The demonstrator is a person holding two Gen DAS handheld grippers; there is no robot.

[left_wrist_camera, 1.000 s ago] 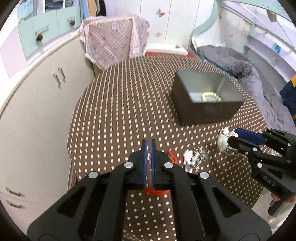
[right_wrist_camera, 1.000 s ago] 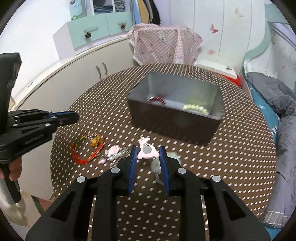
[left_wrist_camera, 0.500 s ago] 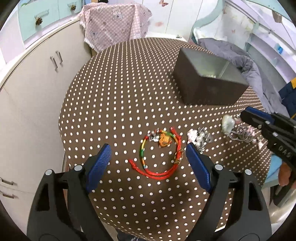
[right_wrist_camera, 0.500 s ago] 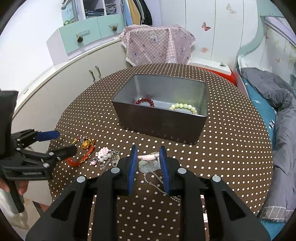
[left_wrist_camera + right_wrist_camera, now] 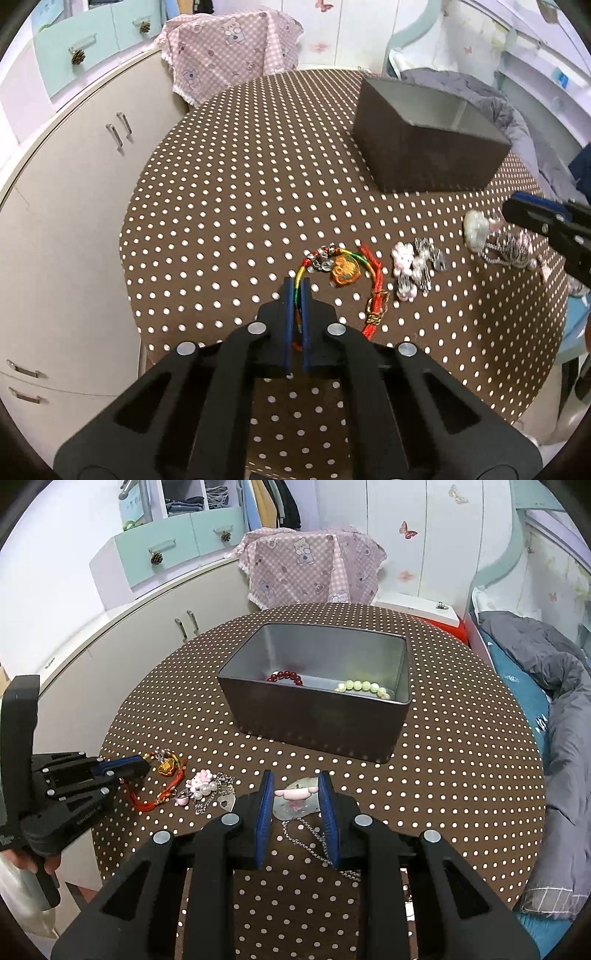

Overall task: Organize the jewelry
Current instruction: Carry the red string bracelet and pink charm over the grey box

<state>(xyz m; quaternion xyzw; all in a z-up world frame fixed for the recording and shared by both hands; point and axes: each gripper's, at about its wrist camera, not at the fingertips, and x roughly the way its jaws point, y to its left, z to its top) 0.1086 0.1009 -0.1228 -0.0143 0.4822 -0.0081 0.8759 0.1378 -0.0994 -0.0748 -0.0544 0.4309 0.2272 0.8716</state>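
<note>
Near the grey metal tin (image 5: 314, 698), the left gripper (image 5: 295, 291) has just closed, pinching the red-and-rainbow cord bracelet (image 5: 373, 295) on the dotted tablecloth (image 5: 240, 206); thin cord could slip free when lifted. The right gripper (image 5: 295, 794) clasps a pink-charm shell pendant necklace (image 5: 295, 799).

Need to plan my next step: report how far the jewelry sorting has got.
Done: red bead bracelet and green bead bracelet lie in the tin. In hand: left tool pinches the red cord bracelet; right tool grips the pendant necklace. Left: pink charm cluster.
</note>
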